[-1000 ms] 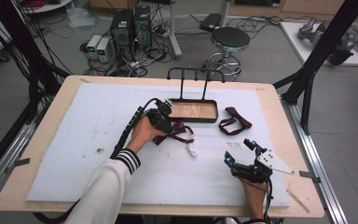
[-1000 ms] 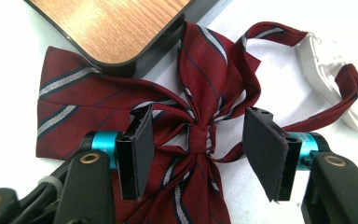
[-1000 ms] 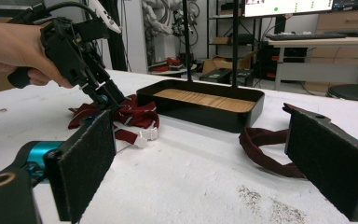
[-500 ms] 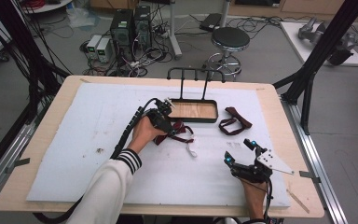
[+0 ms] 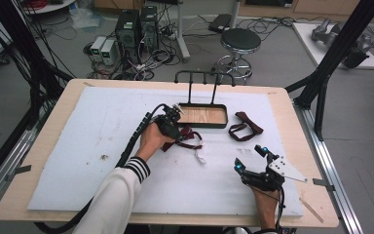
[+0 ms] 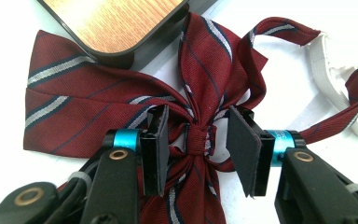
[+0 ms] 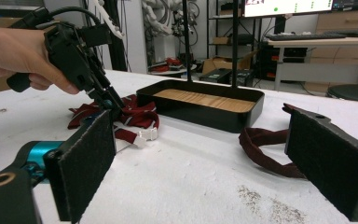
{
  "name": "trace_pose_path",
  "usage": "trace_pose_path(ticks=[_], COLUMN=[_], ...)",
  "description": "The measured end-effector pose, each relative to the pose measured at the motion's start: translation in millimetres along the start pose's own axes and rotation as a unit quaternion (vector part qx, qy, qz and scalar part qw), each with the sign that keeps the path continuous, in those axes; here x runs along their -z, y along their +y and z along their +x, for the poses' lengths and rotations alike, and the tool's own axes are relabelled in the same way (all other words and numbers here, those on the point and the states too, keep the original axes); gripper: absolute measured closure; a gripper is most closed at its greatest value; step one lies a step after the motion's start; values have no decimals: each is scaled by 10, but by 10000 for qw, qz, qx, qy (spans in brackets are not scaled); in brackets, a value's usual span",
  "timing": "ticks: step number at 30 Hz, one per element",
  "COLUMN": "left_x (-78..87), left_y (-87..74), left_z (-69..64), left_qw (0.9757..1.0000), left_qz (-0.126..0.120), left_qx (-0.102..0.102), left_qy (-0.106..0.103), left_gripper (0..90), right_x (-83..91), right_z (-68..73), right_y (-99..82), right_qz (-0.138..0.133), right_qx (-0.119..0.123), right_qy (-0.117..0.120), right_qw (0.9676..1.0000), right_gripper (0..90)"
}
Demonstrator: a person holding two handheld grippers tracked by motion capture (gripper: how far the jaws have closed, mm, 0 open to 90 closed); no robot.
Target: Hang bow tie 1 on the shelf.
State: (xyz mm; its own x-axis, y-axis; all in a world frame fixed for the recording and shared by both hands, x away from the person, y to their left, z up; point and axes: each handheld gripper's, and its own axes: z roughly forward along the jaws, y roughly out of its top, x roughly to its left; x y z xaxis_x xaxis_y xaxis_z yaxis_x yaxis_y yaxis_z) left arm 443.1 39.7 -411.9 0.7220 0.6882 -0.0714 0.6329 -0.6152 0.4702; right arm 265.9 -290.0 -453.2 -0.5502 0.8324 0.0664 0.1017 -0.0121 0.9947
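High view, left to right. The left gripper (image 5: 181, 127), held in the person's left hand (image 5: 151, 140), points down onto a striped maroon bow tie (image 5: 189, 138) that lies on the white foam mat (image 5: 78, 141), just in front of the near left corner of a black tray with a wooden floor (image 5: 202, 116). A white clasp (image 5: 200, 158) at the end of the tie's strap lies on the mat toward the person. To the right of the tray lies a second, plain dark red strap (image 5: 245, 126), looped and untouched. Nearer the person, the right gripper (image 5: 251, 157) rests low over the mat, well apart from both ties.

Left gripper view. The two jaws straddle the bow tie's knot (image 6: 199, 138); they have just been closing, yet a gap remains on each side and the pads do not press the cloth. One wing of the tie touches the tray's corner (image 6: 121, 56).

Right gripper view. The jaws stand wide apart with nothing between them; the left gripper (image 7: 107, 100) shows farther off, on the bow tie (image 7: 130, 116).
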Motion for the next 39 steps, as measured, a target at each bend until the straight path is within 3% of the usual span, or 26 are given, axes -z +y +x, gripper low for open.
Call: trace_pose_path(ticks=[7, 14, 25, 34, 39], left_x=[-35, -31, -4, 130, 230], left_y=[-9, -14, -39, -66, -66], left_z=[-15, -32, -49, -64, -57], left_qw=[10000, 9999, 9995, 9988, 9972], left_qz=[43, 47, -17, -246, -594], left_qx=[-6, -84, -203, -330, -378], left_qy=[87, 128, 223, 270, 247], left_gripper=[635, 743, 757, 757, 757], right_x=[5, 6, 5, 6, 5], right_z=[2, 1, 0, 9, 5], right_y=[-1, -1, -1, -1, -1], right_qz=[-4, -3, -6, 4, -17], right_qx=[-13, -18, -4, -7, 9], right_qy=[3, 7, 1, -8, -13], right_qw=[10000, 10000, 10000, 10000, 10000], right_gripper=[78, 79, 79, 79, 79])
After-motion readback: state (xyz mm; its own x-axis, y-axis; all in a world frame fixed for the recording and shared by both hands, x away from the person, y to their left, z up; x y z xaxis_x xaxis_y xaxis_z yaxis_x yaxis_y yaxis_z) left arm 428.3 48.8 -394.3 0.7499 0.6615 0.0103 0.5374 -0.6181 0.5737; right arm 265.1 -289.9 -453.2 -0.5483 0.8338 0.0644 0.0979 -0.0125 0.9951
